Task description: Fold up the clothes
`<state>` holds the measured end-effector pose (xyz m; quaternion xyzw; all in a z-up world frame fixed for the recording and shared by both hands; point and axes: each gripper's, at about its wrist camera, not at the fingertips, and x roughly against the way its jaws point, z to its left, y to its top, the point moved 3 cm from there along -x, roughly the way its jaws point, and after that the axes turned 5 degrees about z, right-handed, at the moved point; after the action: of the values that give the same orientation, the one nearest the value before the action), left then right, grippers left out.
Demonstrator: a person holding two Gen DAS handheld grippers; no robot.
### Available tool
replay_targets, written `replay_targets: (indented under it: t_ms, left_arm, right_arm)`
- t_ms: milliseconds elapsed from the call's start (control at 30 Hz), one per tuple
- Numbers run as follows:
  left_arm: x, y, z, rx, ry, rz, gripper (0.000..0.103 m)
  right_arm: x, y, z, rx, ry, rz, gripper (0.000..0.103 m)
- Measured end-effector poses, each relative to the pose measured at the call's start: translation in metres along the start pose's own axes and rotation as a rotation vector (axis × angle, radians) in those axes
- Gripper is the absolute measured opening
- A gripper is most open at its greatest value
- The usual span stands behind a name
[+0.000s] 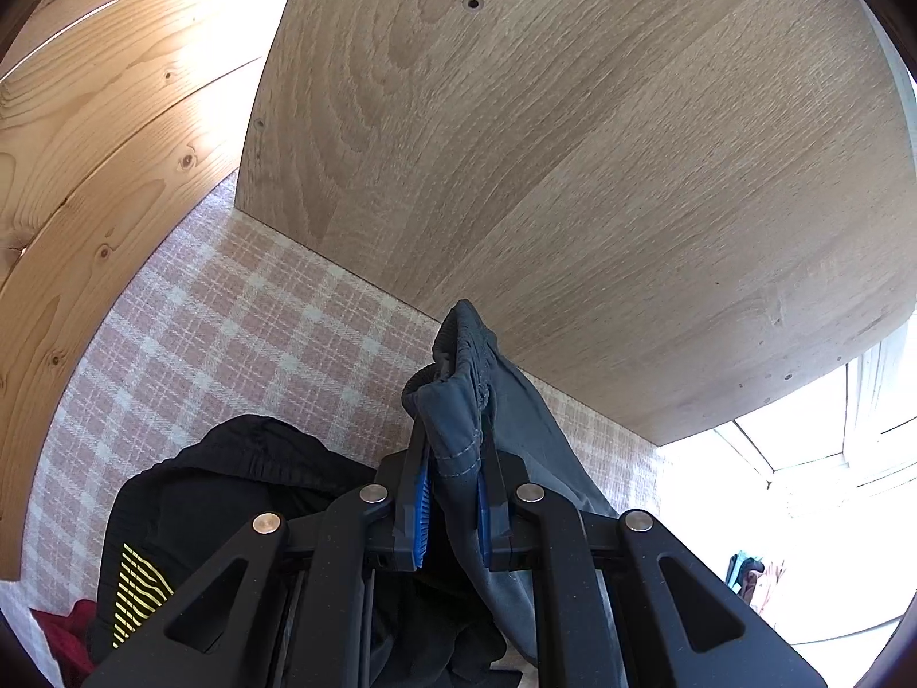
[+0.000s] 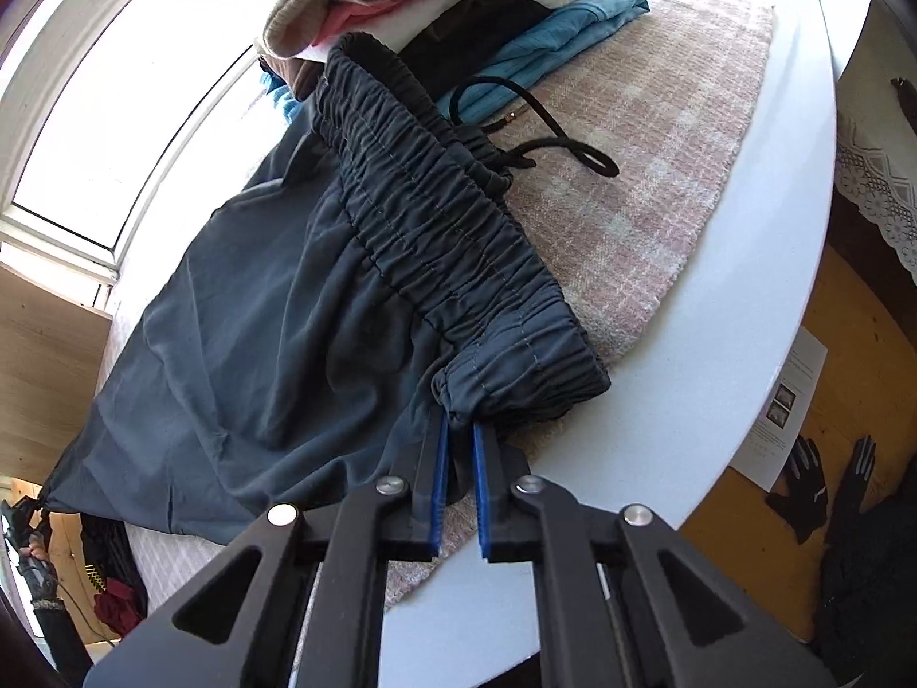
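Dark grey shorts (image 2: 275, 332) lie stretched over a pink plaid cloth (image 2: 630, 200) on a round white table (image 2: 716, 344). Their gathered elastic waistband (image 2: 435, 218) runs diagonally, with a black drawstring (image 2: 550, 137) looped on the cloth. My right gripper (image 2: 457, 430) is shut on the near end of the waistband. In the left wrist view my left gripper (image 1: 455, 447) is shut on a hemmed corner of the shorts (image 1: 458, 355), which sticks up between the blue pads. The right wrist view shows that left gripper (image 2: 23, 516) small at the far lower left, pulling the fabric taut.
A stack of folded clothes (image 2: 458, 0) sits at the table's far side. A black garment with yellow stripes (image 1: 229, 487) and a red one (image 1: 63, 630) lie under the left gripper. A light wood panel (image 1: 573, 172) stands close ahead. Black gloves (image 2: 802, 487) and paper (image 2: 791, 401) lie on the floor.
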<state>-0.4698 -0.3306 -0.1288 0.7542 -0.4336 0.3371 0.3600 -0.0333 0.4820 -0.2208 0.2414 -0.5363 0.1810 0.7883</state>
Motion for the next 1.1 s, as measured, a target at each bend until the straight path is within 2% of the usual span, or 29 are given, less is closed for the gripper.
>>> replay_targets:
  t_ms: [67,167,233,333,367,500,567,600,633,667,733,800,867,967,1000,1033,1067,1100]
  left_arm:
    - [0.014,0.000,0.002,-0.003,-0.016,-0.019,0.011]
    - [0.047,-0.006,0.012,-0.019,-0.016,-0.052,0.011]
    - [0.071,-0.014,0.029,-0.012,0.004,-0.081,0.011]
    - [0.091,-0.027,0.068,0.020,0.066,-0.094,0.011]
    - [0.090,-0.030,0.084,0.039,0.085,-0.080,0.011]
    - [0.079,-0.042,0.128,0.126,0.093,-0.046,0.011]
    - [0.071,-0.045,0.136,0.137,0.107,-0.035,0.011]
    - [0.067,-0.045,0.138,0.135,0.119,-0.028,0.011]
    - [0.064,-0.045,0.140,0.143,0.122,-0.022,0.011]
    - [0.061,-0.045,0.142,0.150,0.125,-0.017,0.011]
    - [0.056,-0.044,0.141,0.151,0.138,-0.013,0.011]
    - [0.051,-0.045,0.139,0.150,0.163,-0.006,0.011]
    - [0.048,-0.045,0.137,0.144,0.194,0.002,0.011]
    - [0.046,-0.044,0.139,0.157,0.211,0.009,0.011]
    - [0.046,-0.044,0.140,0.164,0.210,0.012,0.011]
    - [0.045,-0.043,0.141,0.171,0.215,0.015,0.011]
    - [0.043,-0.043,0.141,0.170,0.228,0.019,0.011]
    - [0.042,-0.044,0.142,0.169,0.240,0.023,0.011]
  right_arm:
    - [0.020,0.001,0.017,0.079,-0.050,-0.044,0.007]
    - [0.039,-0.007,0.031,0.174,-0.087,-0.051,0.007]
    - [0.058,-0.041,-0.003,0.196,-0.122,-0.019,0.007]
    - [0.032,-0.074,-0.025,0.207,-0.160,0.066,0.008]
    - [0.027,-0.081,-0.032,0.218,-0.176,0.086,0.012]
    - [0.034,-0.081,-0.033,0.216,-0.218,0.081,0.014]
    - [0.061,-0.071,-0.029,0.246,-0.278,0.002,0.018]
    - [0.075,-0.063,-0.024,0.266,-0.279,-0.039,0.018]
    - [0.084,-0.052,-0.017,0.290,-0.272,-0.073,0.024]
    - [0.091,-0.040,-0.008,0.318,-0.263,-0.105,0.046]
    - [0.092,-0.017,0.018,0.421,-0.239,-0.150,0.069]
    - [0.077,0.005,0.043,0.523,-0.238,-0.172,0.069]
    - [0.052,0.026,0.059,0.585,-0.258,-0.150,0.069]
    - [0.005,0.045,0.074,0.632,-0.221,-0.050,0.069]
    - [-0.011,0.050,0.078,0.646,-0.199,-0.018,0.069]
    - [-0.025,0.051,0.081,0.657,-0.156,0.007,0.058]
    - [-0.030,0.047,0.081,0.663,-0.103,0.030,0.012]
    - [-0.030,0.042,0.080,0.655,-0.064,0.050,0.007]
